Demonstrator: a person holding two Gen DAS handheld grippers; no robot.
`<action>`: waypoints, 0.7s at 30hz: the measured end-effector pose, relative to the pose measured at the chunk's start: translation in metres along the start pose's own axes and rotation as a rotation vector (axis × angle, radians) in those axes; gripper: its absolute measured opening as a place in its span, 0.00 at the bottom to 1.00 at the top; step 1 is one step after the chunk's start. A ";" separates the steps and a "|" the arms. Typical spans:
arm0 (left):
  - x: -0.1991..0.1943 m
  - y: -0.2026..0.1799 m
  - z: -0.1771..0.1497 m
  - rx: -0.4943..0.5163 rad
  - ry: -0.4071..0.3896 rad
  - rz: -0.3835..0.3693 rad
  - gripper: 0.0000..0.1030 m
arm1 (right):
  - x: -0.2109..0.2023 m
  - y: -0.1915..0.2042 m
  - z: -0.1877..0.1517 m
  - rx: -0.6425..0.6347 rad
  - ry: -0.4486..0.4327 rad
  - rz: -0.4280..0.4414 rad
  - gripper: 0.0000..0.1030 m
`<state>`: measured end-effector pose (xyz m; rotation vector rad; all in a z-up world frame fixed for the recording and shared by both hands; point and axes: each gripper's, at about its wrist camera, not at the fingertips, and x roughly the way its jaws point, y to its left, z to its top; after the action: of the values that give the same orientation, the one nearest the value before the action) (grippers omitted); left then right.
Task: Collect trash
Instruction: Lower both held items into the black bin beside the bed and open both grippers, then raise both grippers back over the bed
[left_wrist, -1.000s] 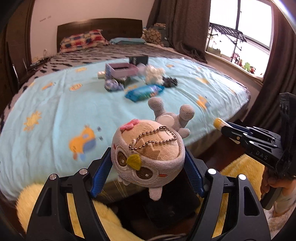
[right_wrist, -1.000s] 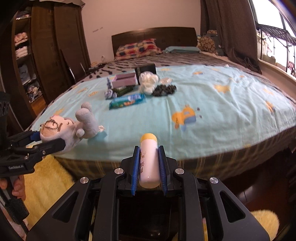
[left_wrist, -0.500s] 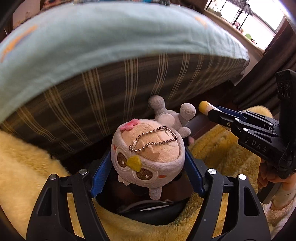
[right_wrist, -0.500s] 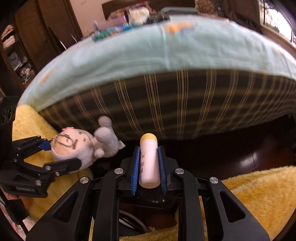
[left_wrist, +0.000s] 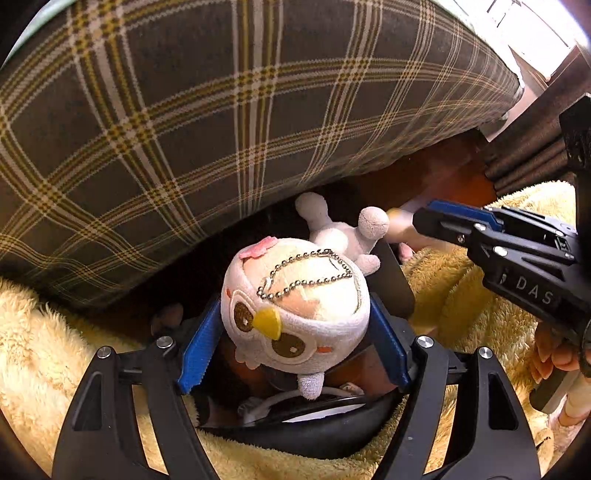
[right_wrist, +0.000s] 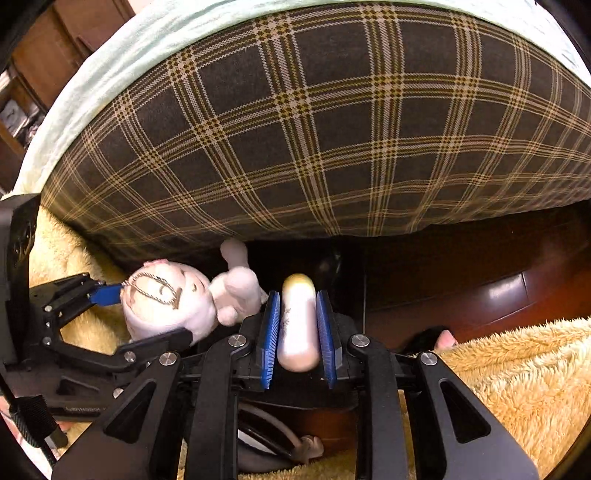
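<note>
Clamping a plush owl (left_wrist: 295, 314) by the head between its blue pads (left_wrist: 199, 350), the left gripper (left_wrist: 295, 354) hangs low beside the plaid bed side (left_wrist: 221, 110), above a fluffy yellow rug (left_wrist: 37, 350). A bead chain (left_wrist: 306, 273) lies across the owl's crown, and its feet point toward the dark gap under the bed. Below the owl sits a black bin (left_wrist: 314, 435) with a dark rim. To the right, the right gripper (right_wrist: 297, 328) is closed on a white tube (right_wrist: 298, 325) with a yellow cap, held just beside the owl's feet. Dark wood floor (right_wrist: 498, 295) shows farther right, then more rug.
</note>
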<state>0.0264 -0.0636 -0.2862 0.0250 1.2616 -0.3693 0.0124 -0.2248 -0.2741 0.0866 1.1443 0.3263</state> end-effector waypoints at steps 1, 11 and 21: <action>0.001 0.000 0.000 -0.003 0.005 -0.001 0.71 | 0.001 0.002 0.003 0.001 -0.004 0.002 0.22; -0.012 0.008 -0.005 -0.019 -0.036 -0.002 0.80 | -0.024 -0.011 0.025 0.039 -0.059 -0.022 0.46; -0.103 0.014 0.008 -0.001 -0.274 0.046 0.82 | -0.108 -0.012 0.062 0.005 -0.317 -0.064 0.68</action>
<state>0.0120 -0.0251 -0.1900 0.0021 0.9887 -0.3202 0.0309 -0.2623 -0.1558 0.1020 0.8322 0.2424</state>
